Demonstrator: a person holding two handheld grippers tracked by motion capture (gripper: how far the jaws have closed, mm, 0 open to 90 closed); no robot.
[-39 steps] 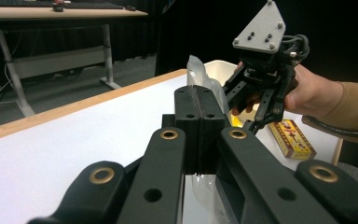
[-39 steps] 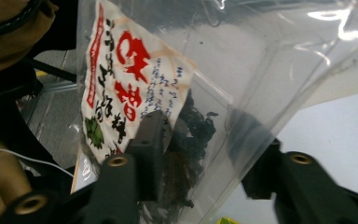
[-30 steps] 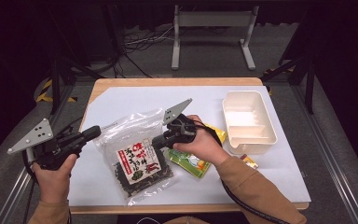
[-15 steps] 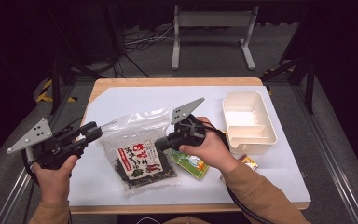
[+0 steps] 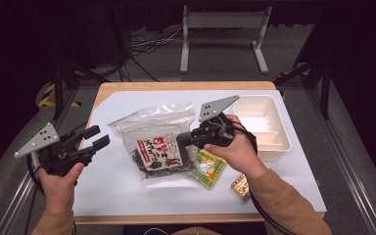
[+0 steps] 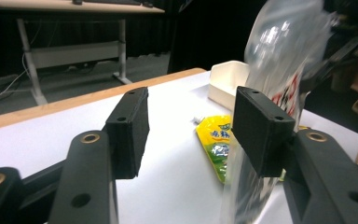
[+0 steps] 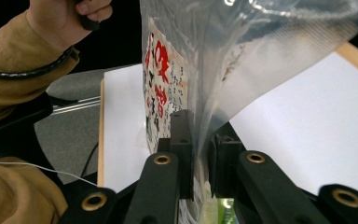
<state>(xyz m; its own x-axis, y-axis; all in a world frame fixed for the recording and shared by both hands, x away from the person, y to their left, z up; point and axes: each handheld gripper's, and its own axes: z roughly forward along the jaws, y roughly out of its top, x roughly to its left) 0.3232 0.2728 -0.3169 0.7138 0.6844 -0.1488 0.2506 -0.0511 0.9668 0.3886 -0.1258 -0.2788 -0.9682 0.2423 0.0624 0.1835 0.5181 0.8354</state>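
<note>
While the right gripper [image 5: 182, 141] pinches the seaweed bag [image 5: 157, 147], the left gripper [image 5: 97, 137] (jaws just opening) stands spread.

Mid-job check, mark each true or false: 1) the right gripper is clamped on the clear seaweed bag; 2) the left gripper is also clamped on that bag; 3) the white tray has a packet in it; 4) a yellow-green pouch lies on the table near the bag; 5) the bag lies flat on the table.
1) True. The right gripper has its jaws pressed on the seaweed bag.
2) False. The left gripper has just been opening; its jaws stand apart with nothing between them, beside the bag.
3) False. The white tray looks empty.
4) True. The yellow-green pouch lies on the table, partly under the bag.
5) False. The right gripper view shows the bag raised, hanging upright above the white table cover.
</note>
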